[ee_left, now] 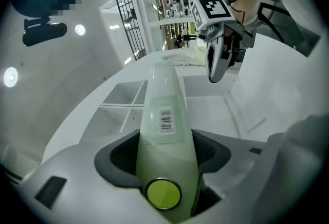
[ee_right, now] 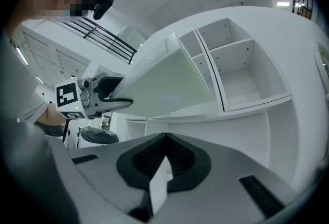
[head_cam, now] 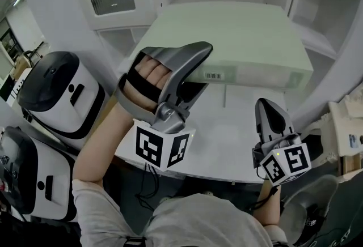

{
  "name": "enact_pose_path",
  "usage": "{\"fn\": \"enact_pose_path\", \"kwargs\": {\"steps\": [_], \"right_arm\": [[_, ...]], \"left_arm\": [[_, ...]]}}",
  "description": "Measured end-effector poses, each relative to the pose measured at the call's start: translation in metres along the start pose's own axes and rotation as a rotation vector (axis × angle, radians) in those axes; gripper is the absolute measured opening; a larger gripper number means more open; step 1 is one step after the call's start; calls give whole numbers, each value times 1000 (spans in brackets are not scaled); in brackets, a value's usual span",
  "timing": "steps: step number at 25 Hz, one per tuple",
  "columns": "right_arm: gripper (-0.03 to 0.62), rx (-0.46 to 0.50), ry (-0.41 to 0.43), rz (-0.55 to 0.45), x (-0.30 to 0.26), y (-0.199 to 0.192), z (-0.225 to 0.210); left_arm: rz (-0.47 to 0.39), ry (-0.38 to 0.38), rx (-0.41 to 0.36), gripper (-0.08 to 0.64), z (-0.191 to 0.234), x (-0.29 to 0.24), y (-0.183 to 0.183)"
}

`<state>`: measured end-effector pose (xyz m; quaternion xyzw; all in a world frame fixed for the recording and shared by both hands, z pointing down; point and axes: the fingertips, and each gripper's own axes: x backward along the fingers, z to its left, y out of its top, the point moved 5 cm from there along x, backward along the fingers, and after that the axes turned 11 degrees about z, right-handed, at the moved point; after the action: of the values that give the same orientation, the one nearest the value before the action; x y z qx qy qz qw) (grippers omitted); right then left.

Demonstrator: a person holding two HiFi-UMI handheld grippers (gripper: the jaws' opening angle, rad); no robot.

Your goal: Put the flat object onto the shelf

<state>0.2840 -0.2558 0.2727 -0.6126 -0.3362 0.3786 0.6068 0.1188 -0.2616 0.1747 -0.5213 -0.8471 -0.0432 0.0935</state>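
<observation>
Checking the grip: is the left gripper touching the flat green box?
Touching. In the left gripper view the left gripper clamps both faces of the flat green box.

Your flat object [head_cam: 238,36]: thin pale-green rectangular slab w/ a small white barcode label [head_cam: 214,76] on its narrow near edge. It's up in the air, approx. level. The near edge by the label is clamped btwn your left tongs [head_cam: 195,67], and the rest sticks out away from you toward the shelf [ee_right: 241,63]. The shelf is a white unit w/ open boxy compartments split by thin panels. In the right gripper view the slab's broad underside sits in front of those compartments. Can't tell if it touches them.
</observation>
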Motion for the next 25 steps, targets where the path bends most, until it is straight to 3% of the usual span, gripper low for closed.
{"fn": "enact_pose_path", "kwargs": {"steps": [25], "right_arm": [[9,-37,31,25,-18,-17,-44]], "left_arm": [[118,-94,-117,291,-26,-87,-26]]}}
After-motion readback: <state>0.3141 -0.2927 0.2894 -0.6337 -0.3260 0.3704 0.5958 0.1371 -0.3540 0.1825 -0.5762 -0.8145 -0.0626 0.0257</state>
